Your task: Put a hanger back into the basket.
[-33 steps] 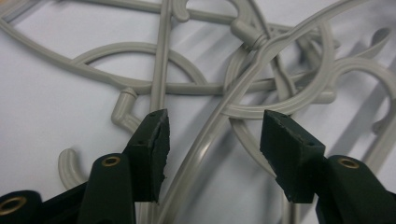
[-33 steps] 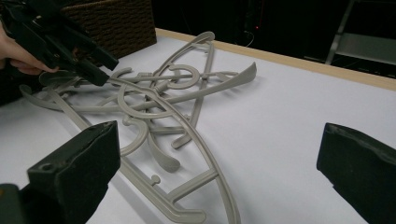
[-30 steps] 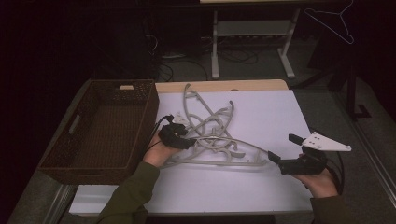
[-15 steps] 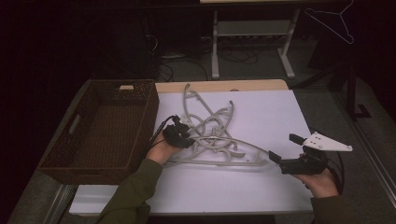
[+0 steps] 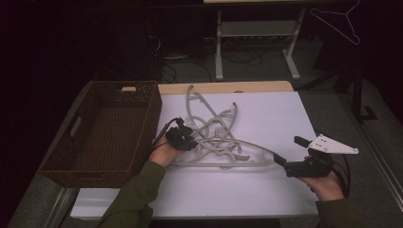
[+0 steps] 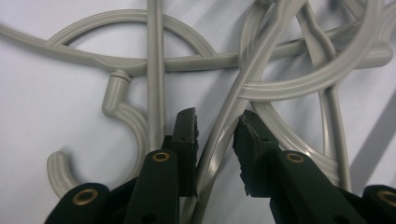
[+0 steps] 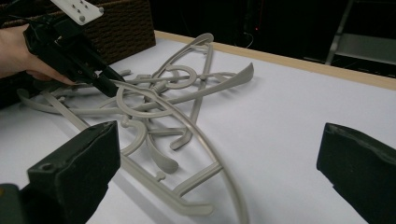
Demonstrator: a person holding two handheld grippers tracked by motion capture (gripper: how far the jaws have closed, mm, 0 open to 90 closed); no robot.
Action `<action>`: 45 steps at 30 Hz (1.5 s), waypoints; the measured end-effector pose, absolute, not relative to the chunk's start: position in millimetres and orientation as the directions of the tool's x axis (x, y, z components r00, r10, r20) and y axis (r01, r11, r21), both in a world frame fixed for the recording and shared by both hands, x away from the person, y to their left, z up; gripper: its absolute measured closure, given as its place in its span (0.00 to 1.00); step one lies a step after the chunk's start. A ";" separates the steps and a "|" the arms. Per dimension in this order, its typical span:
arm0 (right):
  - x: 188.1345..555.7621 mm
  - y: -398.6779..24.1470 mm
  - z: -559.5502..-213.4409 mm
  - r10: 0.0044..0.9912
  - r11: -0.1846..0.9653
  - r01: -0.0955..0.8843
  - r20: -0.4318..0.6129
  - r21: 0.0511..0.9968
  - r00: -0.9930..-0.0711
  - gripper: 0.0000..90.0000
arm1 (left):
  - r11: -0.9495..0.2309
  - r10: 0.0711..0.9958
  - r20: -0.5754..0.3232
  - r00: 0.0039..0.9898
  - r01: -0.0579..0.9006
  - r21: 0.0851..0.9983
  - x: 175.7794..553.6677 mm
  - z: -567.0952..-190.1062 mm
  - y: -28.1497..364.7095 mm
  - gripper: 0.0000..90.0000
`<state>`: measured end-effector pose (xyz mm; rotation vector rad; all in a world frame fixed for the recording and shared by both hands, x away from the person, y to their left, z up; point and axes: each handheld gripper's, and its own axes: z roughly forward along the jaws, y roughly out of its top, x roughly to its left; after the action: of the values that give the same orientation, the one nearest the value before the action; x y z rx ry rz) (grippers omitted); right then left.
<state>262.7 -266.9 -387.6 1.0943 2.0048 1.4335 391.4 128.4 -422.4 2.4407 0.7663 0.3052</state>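
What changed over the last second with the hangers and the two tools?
The left tool edged slightly further into the hanger pile, and its jaws have just been closing around one grey hanger arm; a small gap remains on at least one side, so no firm grip yet. The right tool, the hangers and the wicker basket stayed as they were.

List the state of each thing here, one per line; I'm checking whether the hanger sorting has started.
Pile of grey hangers: tangled, lying flat on the white table.
Wicker basket: upright, nothing visible inside.
Left gripper: jaws have just been closing around one hanger arm; left pad touching, right pad just short.
Right gripper: open, holding nothing, beside the nearest hanger's end.
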 end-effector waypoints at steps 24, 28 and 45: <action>263.3 -269.2 -388.7 0.805 0.144 0.344 0.092 0.928 -0.586 0.00 | -0.730 0.511 0.056 0.858 0.398 0.556 395.8 -420.8 117.5 0.85; 263.2 -269.4 -388.9 0.806 0.143 0.344 0.093 0.928 -0.585 0.00 | -0.729 0.496 0.038 0.867 0.393 0.560 395.0 -420.0 119.5 0.88; 263.4 -268.5 -389.6 0.807 0.144 0.347 0.093 0.927 -0.583 0.00 | -0.693 0.512 0.029 0.859 0.393 0.605 390.7 -394.0 129.7 0.91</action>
<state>263.4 -268.5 -389.6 1.1026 1.9969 1.4327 390.7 129.7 -394.0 2.4237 0.6545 0.2593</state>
